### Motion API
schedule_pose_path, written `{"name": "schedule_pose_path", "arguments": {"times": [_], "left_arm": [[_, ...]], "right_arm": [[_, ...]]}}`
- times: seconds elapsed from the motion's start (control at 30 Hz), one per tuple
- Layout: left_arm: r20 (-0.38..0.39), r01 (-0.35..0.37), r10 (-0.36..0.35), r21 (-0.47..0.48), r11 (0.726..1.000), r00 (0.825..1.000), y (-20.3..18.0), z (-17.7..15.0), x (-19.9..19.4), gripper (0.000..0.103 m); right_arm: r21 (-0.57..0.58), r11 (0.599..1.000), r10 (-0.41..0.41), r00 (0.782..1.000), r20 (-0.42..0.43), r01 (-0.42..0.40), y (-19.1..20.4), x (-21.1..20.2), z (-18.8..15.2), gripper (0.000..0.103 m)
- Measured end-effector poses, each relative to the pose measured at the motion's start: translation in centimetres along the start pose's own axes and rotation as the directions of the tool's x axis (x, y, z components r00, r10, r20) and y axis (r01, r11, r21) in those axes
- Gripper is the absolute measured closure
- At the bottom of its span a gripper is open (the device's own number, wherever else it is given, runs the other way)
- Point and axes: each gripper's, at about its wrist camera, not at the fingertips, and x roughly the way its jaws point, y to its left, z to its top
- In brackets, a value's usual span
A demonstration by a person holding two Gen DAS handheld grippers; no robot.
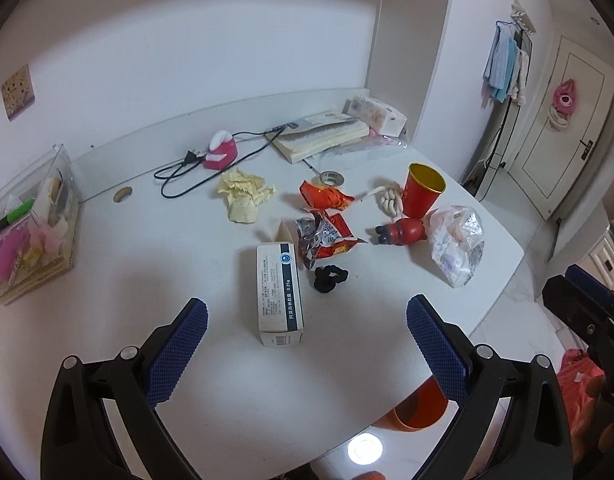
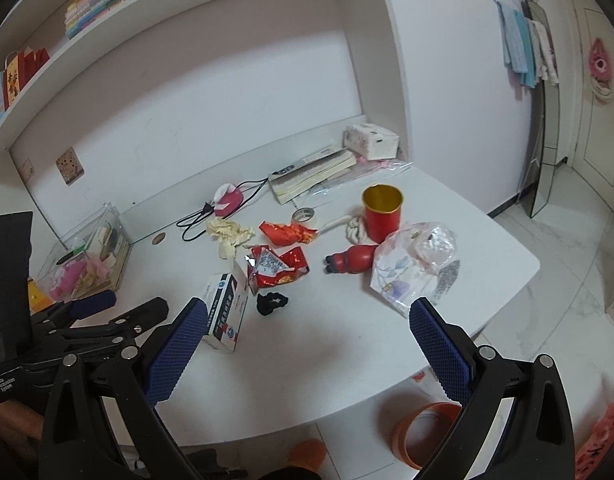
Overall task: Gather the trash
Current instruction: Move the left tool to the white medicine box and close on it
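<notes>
Trash lies on the white desk (image 1: 107,280): an open white medicine box (image 1: 279,292), a torn red snack wrapper (image 1: 325,238), a crumpled red wrapper (image 1: 325,195), crumpled yellowish paper (image 1: 245,196) and a clear plastic bag (image 1: 457,242). My left gripper (image 1: 307,320) is open and empty, just in front of the box. My right gripper (image 2: 307,320) is open and empty over the desk's front, the plastic bag (image 2: 415,268) beyond its right finger and the box (image 2: 226,316) by its left finger. An orange bin (image 2: 423,436) stands on the floor below the desk edge.
A red cup (image 1: 423,194), red toy bottle (image 1: 401,232), knotted rope (image 1: 389,200), black hair tie (image 1: 331,278), tape roll (image 1: 331,178), pink device with black cable (image 1: 221,154), books (image 1: 321,136), tissue pack (image 1: 377,114) and a clear organizer (image 1: 35,224) share the desk.
</notes>
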Motion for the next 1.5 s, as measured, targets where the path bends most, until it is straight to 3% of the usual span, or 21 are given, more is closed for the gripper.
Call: {"name": "schedule_pose_path", "arguments": {"times": [0.2, 0.37, 0.5, 0.73, 1.17, 1.2, 1.27, 1.5], "left_arm": [[-0.037, -0.011, 0.012, 0.008, 1.0, 0.999, 0.3, 0.5, 2.2, 0.005], [-0.076, -0.003, 0.003, -0.002, 1.0, 0.997, 1.0, 0.8, 4.6, 0.005], [-0.11, -0.027, 0.03, 0.026, 0.999, 0.994, 0.8, 1.0, 6.7, 0.005], [-0.159, -0.018, 0.017, -0.007, 1.0, 0.987, 1.6, 1.3, 9.7, 0.005], [-0.224, -0.03, 0.033, 0.018, 0.999, 0.974, 2.4, 0.9, 13.4, 0.005], [-0.225, -0.031, 0.035, 0.021, 0.999, 0.974, 2.4, 0.9, 13.6, 0.008], [-0.249, -0.015, 0.02, 0.024, 1.0, 0.968, 2.4, 0.8, 14.3, 0.026], [-0.278, -0.017, 0.021, 0.018, 1.0, 0.96, 2.8, 0.7, 15.7, 0.028]], "right_arm": [[-0.04, 0.999, 0.007, 1.0, -0.019, -0.008, 0.7, 1.9, -0.1, 0.005], [-0.06, 0.998, 0.013, 0.996, -0.086, -0.018, 0.7, 4.0, 0.3, 0.005], [-0.07, 0.997, -0.033, 0.994, -0.103, 0.025, 0.6, 5.1, 0.4, 0.005], [-0.058, 0.998, -0.017, 0.991, -0.135, 0.009, 0.3, 6.7, 0.0, 0.005], [-0.06, 0.996, 0.051, 0.982, -0.184, -0.063, 0.4, 11.9, 0.8, 0.005], [-0.063, 0.996, 0.053, 0.982, -0.183, -0.065, 0.5, 12.2, 0.9, 0.005], [-0.065, 0.995, 0.057, 0.981, -0.187, -0.071, 0.5, 12.8, 1.2, 0.005], [-0.054, 0.995, 0.071, 0.976, -0.207, -0.083, 0.7, 14.2, 1.1, 0.005]]}}
